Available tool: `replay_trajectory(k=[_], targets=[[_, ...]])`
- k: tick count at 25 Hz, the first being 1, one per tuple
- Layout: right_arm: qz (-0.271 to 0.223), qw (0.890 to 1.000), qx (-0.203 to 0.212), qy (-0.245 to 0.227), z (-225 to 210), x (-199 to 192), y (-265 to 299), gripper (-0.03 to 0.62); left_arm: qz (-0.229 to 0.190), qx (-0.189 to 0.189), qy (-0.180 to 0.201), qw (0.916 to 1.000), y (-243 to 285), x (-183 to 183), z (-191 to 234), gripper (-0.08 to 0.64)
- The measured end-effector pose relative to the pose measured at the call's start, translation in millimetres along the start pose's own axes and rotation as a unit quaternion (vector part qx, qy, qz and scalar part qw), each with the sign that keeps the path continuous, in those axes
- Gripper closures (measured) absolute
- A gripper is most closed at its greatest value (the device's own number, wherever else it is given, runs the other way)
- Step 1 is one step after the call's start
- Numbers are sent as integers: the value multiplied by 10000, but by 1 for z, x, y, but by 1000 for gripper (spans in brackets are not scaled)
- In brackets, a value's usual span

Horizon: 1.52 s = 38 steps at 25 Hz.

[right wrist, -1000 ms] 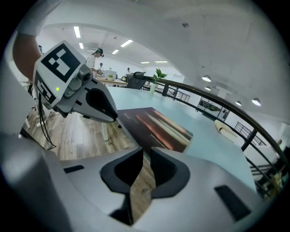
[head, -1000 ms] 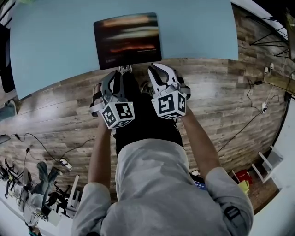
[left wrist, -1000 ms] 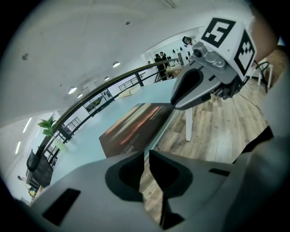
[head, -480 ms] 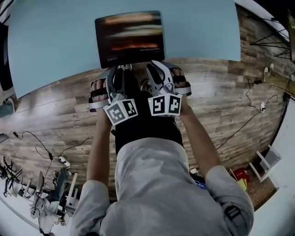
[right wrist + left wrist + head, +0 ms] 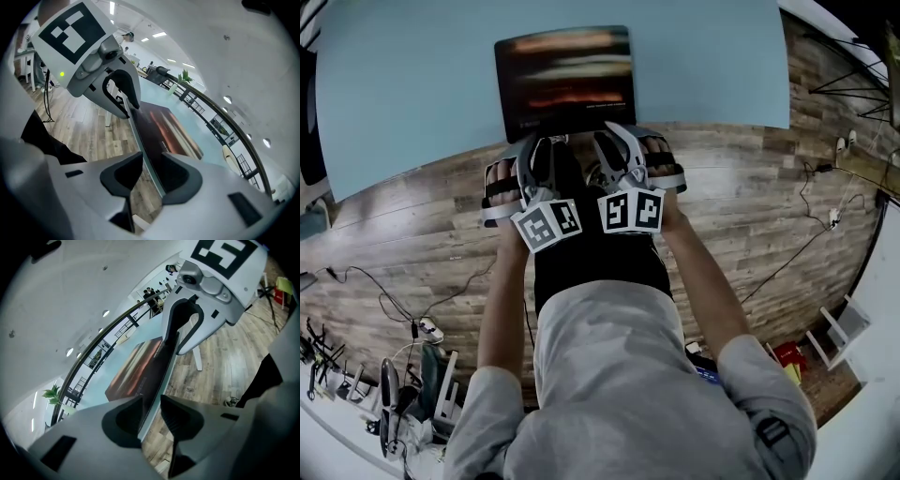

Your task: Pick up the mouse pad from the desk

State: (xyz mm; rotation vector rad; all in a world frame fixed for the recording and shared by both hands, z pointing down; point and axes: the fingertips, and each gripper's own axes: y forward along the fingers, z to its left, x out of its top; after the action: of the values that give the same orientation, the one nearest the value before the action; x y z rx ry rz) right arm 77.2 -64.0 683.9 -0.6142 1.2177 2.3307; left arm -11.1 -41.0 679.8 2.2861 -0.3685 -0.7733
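Observation:
The mouse pad (image 5: pixel 566 81) is a dark rectangle with orange streaks, lying flat at the near edge of the light blue desk (image 5: pixel 412 84). My left gripper (image 5: pixel 540 150) and right gripper (image 5: pixel 612 142) hover side by side just short of that edge, below the pad's near side. Both have just been opening and stand open, gripping nothing. In the left gripper view the mouse pad (image 5: pixel 140 369) runs ahead of the left gripper (image 5: pixel 151 401), in line with the jaw gap. In the right gripper view the mouse pad (image 5: pixel 164 126) lies likewise ahead of the right gripper (image 5: pixel 151 161).
Wooden floor (image 5: pixel 750 187) lies below the desk edge, with cables (image 5: pixel 825 225) at the right and equipment (image 5: pixel 403 403) at the lower left. A white desk leg (image 5: pixel 197 357) stands under the edge. My torso and arms fill the lower middle.
Both grippers have rolled so their marker cubes face more upward, and both pairs of jaws have spread wider. The mouse pad has not moved.

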Motion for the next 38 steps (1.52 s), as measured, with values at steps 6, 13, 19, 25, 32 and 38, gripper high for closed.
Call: replay_trajectory(k=[6,13,19,25,32,38], targets=[[20,10000,40,43,-2,0,5,462,-23,-89,-77,9999,5,3,0,427],[31,10000,46,37,-4,1,7,468,-117,-220,-356,9991,6,6,2,433],[-1,9997,105,203,-3,3,7,489,-272,-428,-753,9959,5,6,2,450],[-49,9984,195,524,-2,2,5,523,-414,-519,-807,9945,2,9,2,485],[-65,9968,187,779,-9,8,3,553,-459,-663,-1150,9901,0,12,7,507],[-33,9954,203,937,-13,11,1,561,-433,-793,-1571,9834,-2,16,13,514]])
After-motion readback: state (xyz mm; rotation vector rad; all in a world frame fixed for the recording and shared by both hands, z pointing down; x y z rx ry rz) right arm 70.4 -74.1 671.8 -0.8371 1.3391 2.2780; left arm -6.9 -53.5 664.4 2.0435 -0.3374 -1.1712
